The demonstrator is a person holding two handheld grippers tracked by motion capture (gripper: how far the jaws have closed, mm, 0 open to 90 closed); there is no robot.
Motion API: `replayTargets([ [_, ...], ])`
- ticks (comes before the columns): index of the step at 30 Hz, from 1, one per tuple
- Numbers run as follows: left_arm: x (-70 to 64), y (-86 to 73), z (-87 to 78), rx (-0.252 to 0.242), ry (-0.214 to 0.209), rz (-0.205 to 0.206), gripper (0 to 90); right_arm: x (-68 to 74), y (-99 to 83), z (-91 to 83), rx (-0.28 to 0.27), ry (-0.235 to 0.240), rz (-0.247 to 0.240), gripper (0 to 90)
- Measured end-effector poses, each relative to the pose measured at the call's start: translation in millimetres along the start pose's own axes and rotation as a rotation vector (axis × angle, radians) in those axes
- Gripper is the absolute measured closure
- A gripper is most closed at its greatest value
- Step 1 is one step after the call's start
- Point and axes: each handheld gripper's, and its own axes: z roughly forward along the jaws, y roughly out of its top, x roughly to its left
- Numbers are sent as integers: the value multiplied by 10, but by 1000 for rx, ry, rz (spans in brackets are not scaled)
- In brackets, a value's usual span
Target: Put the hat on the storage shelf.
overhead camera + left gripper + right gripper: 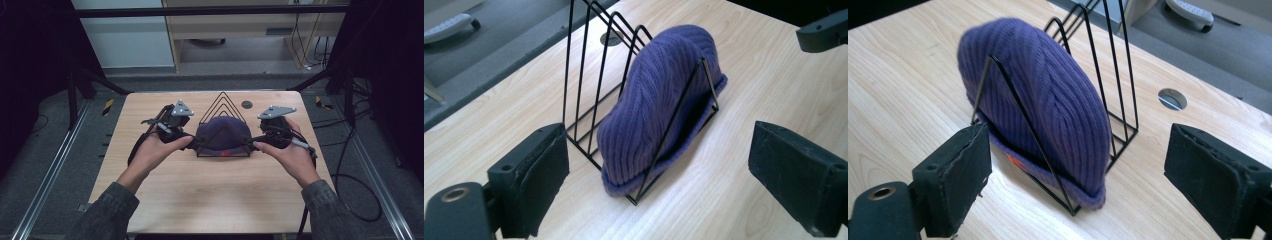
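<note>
While both grippers hang open on either side of it, the purple beanie sits upright in the front slot of the black wire rack, near the middle of the bench. From the high view I have the left gripper at the hat's nine o'clock and the right gripper at its three o'clock, each close to an end of the brim but, as far as I can tell, not gripping it.

The left gripper view confirms it: my fingers are spread wide, with the beanie and rack between them and farther off — nothing is clamped. The right gripper view reads the same; its fingers are released, the knit bulging over the front wire triangle, its brim down at the rack's base.

I judge this to be the approach before a two-handed grasp — either just ahead of lifting the hat out, or just after seating it; the pictures alone don't settle which. If I am to take it out, the next move calls for easing both grippers inward onto the brim ends, closing on fabric rather than wire, then lifting straight up so the knit does not snag on the triangle's tip or drag the light rack along.
</note>
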Motion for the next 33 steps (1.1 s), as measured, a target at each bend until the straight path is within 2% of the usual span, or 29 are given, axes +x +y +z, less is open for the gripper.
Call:
replayTargets([
  [3,0,-53,-46,6,-5,3,78,60,17,3,-2,10,0,110],
  [9,37,-232,-92,30,-20,11,62,183,21,32,-1,34,-30,103],
  [14,96,-382,-115,32,-18,-5,57,261,-4,40,3,35,-48,90],
  [20,138,-522,-112,33,-37,0,48,330,-110,66,24,49,-42,83],
  [27,134,-753,-84,58,-37,-1,48,445,-261,107,42,53,-43,87],
  [33,119,-1044,-37,122,-37,4,53,533,-409,198,72,66,-48,88],
])
